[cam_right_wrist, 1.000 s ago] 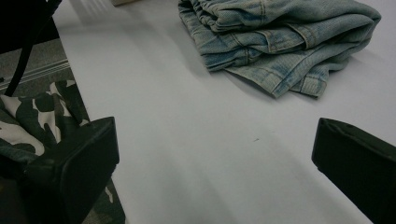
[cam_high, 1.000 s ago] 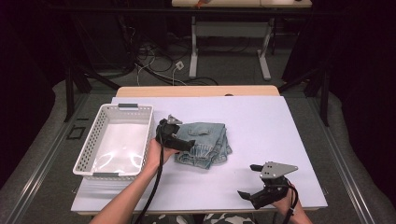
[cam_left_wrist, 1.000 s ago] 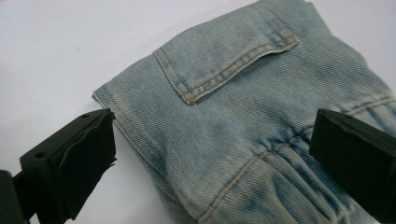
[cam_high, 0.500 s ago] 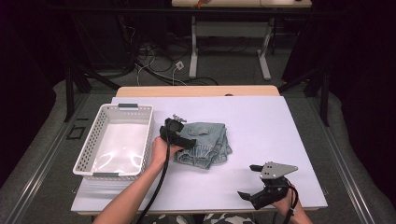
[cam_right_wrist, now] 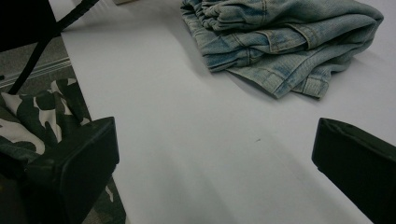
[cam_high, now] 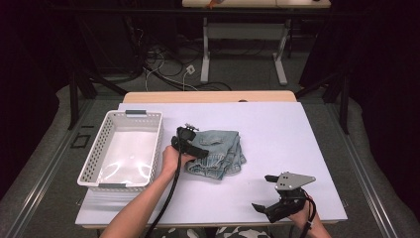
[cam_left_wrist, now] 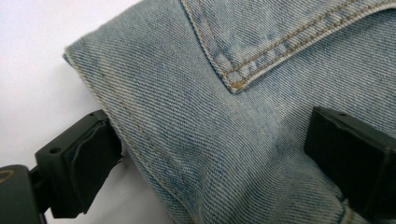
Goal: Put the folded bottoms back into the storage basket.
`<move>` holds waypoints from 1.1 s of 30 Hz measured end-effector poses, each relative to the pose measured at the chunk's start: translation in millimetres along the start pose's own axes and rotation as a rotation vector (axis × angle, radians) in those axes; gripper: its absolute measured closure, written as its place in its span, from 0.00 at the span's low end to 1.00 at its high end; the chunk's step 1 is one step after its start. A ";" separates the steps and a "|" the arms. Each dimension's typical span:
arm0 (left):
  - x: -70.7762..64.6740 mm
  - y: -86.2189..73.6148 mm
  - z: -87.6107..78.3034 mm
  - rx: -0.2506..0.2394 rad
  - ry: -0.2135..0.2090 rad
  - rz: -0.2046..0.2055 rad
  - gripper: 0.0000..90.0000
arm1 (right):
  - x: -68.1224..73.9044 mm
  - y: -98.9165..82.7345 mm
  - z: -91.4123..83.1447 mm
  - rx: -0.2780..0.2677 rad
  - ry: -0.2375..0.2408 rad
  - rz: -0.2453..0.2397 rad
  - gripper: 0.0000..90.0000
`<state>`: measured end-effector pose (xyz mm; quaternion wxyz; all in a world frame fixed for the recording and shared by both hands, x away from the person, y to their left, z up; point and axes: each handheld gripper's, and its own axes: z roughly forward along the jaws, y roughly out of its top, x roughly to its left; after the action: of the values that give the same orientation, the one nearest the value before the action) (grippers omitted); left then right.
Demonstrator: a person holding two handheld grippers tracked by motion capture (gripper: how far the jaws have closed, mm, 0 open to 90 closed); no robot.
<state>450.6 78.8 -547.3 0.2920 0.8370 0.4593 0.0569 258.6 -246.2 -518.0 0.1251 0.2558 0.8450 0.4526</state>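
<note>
A folded pair of light blue jeans point(cam_high: 221, 151) lies in the middle of the white table point(cam_high: 282, 129). My left gripper point(cam_high: 197, 149) sits low at the jeans' left edge. In the left gripper view its jaws point(cam_left_wrist: 210, 137) stand wide and have just been closing slightly. The folded denim point(cam_left_wrist: 224, 93) lies between them, with one pad point(cam_left_wrist: 91, 149) at the hem and no squeeze showing. My right gripper point(cam_high: 262, 193) rests near the table's front right, open, with bare table between its jaws point(cam_right_wrist: 215, 147). The jeans point(cam_right_wrist: 280, 37) lie well ahead of it.
A white perforated basket point(cam_high: 97, 158) stands empty at the table's left, close beside my left hand. The table's front edge runs just under my right gripper. Camouflage-patterned trousers point(cam_right_wrist: 32, 121) show below that edge. Cables and desk legs lie on the floor beyond the table.
My left hand has moved right and downward, bringing its gripper onto the jeans' left edge. The right gripper has stayed where it was.
</note>
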 end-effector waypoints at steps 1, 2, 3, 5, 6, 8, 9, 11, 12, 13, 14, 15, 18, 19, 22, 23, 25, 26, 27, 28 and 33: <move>1.8 -0.4 1.1 0.003 -0.015 -0.012 0.08 | -0.1 -0.1 0.2 0.002 -0.001 0.000 0.00; 1.7 -0.2 1.0 0.004 -0.017 -0.007 0.08 | 0.0 0.0 0.3 0.002 0.000 0.001 0.00; 1.4 0.1 0.7 0.008 -0.017 -0.003 0.09 | 0.1 0.0 0.4 0.002 0.000 -0.001 0.00; 0.6 0.4 0.0 0.010 -0.029 0.007 0.13 | 0.3 0.0 0.5 0.003 -0.001 -0.002 0.00; 0.6 0.4 0.0 0.010 -0.029 0.007 0.15 | 0.3 0.0 0.5 0.003 -0.001 -0.002 0.00; 0.2 0.6 -0.9 0.012 -0.034 0.015 0.19 | 0.4 0.1 0.4 0.003 -0.003 -0.003 0.00; 0.1 0.6 -1.4 0.013 -0.036 0.017 0.22 | 0.4 0.1 0.6 0.003 -0.003 -0.003 0.00; 0.3 0.8 -2.2 0.014 -0.039 0.022 0.24 | 0.5 0.2 0.9 0.004 -0.003 -0.003 0.00; -0.1 0.8 -2.6 0.013 -0.044 0.021 0.27 | 0.5 0.2 1.0 0.005 -0.003 -0.006 0.00; -0.5 1.0 -3.5 0.018 -0.058 0.031 0.33 | 0.7 0.3 1.2 0.007 -0.002 -0.005 0.00; -0.5 1.0 -3.5 0.018 -0.058 0.031 0.35 | 0.7 0.3 1.3 0.008 -0.002 -0.006 0.00; -1.7 1.0 -3.8 0.018 -0.069 0.037 0.38 | 0.5 0.3 1.5 0.009 -0.003 -0.005 0.00; -2.2 1.2 -4.2 0.021 -0.080 0.043 0.46 | 0.5 0.3 1.7 0.009 -0.004 -0.005 0.00; -2.3 1.3 -4.5 0.021 -0.089 0.043 0.48 | 0.4 0.2 1.8 0.010 -0.005 -0.005 0.00; -2.3 1.1 -4.9 0.017 -0.095 0.043 0.54 | 0.3 0.2 1.8 0.010 -0.005 -0.005 0.00; -2.5 1.1 -5.4 0.014 -0.094 0.046 0.60 | 0.2 0.2 1.7 0.010 -0.005 -0.005 0.00; -2.5 0.4 -6.6 -0.003 -0.090 0.039 0.64 | 0.3 0.1 1.8 0.011 -0.005 -0.005 0.00; -1.8 -0.4 -7.2 -0.013 -0.092 0.040 0.66 | 0.2 0.1 1.7 0.011 -0.005 -0.005 0.01; -0.7 -1.4 -7.9 -0.023 -0.098 0.032 0.69 | 0.1 0.0 1.6 0.011 -0.005 -0.004 0.01; 0.2 -2.5 -8.5 -0.032 -0.103 0.024 0.71 | 0.1 0.0 1.6 0.011 -0.005 -0.005 0.01; 3.6 -6.7 -11.7 -0.073 -0.136 0.006 0.76 | -0.1 -0.2 1.4 0.009 -0.006 -0.005 0.01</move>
<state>443.5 89.6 -541.9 0.3526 0.8291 0.4335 0.0173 259.2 -245.4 -519.0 0.1276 0.2555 0.8474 0.4476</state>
